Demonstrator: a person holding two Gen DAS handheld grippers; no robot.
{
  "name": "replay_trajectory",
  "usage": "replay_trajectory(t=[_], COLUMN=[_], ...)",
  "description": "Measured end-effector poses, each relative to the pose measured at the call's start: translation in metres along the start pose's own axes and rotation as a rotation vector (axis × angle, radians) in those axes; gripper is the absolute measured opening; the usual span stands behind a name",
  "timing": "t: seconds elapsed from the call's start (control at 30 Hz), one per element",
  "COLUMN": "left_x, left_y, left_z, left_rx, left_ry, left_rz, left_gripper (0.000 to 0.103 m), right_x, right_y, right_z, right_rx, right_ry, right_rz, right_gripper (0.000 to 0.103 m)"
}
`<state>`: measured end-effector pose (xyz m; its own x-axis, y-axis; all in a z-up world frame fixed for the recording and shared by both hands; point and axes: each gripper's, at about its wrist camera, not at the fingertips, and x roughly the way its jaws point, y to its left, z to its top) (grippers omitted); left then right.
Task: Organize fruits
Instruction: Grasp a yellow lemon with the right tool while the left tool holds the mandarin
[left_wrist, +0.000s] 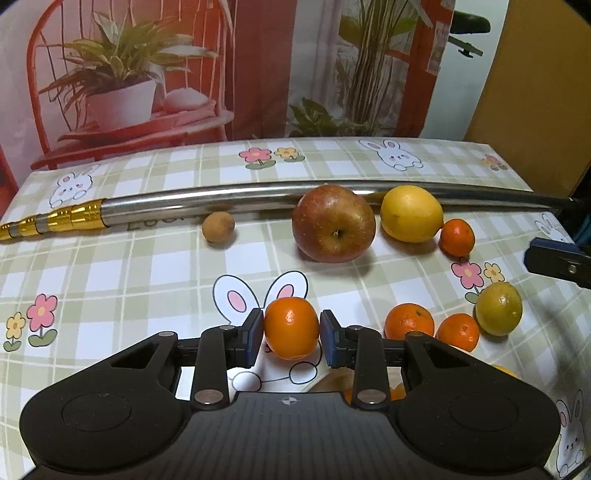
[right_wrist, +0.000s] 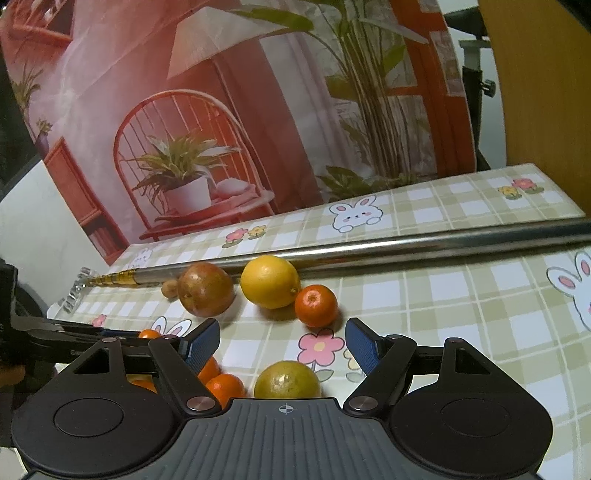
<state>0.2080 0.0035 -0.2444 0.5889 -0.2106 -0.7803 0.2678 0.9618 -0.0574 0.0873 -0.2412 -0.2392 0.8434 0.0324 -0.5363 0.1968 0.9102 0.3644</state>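
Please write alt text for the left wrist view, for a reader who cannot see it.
The left claw is shut on a small orange mandarin above a bunny-print checked tablecloth. Farther back, a brown fruit, apple, lemon and another mandarin line a metal pole.

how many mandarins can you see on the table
4: one in the left gripper, one beside the lemon, two next to the lime. More may hide under the gripper.
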Motion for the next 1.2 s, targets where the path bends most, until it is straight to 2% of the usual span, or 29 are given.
replay_trajectory(t=[0.23, 0.37, 0.57, 0.83, 1.07, 1.2], left_x=[-0.021, -0.032, -0.046, -0.058, -0.064, -0.068], left_y=[0.008, 0.010, 0.015, 0.019, 0.017, 0.017], left_z=[-0.005, -0.009, -0.015, -0.019, -0.024, -0.027], left_rx=[-0.018, -0.020, -0.032, -0.055, -0.060, -0.062], left_ry=[-0.054, -0.083, -0.107, -0.138, -0.151, -0.160], left_rz=[0.001, 0.009, 0.007, -0.011, -0.031, -0.036], left_gripper=[0.035, 0.035, 0.035, 0.035, 0.035, 0.035], right_x=[0.019, 0.044, 0.089, 0.121, 0.134, 0.133], right_y=[0.011, 0.021, 0.038, 0.047, 0.049, 0.049], right_z=[0.013, 0.026, 0.036, 0.040, 0.038, 0.036], right_rx=[-0.106, -0.208, -0.358, -0.389, -0.397, -0.384], right_ry=[0.011, 0.029, 0.075, 0.116, 0.154, 0.147], right_rz=[0.026, 0.029, -0.004, -0.016, -0.043, -0.056], right_gripper=[0.069, 0.059, 0.058, 0.059, 0.055, 0.054])
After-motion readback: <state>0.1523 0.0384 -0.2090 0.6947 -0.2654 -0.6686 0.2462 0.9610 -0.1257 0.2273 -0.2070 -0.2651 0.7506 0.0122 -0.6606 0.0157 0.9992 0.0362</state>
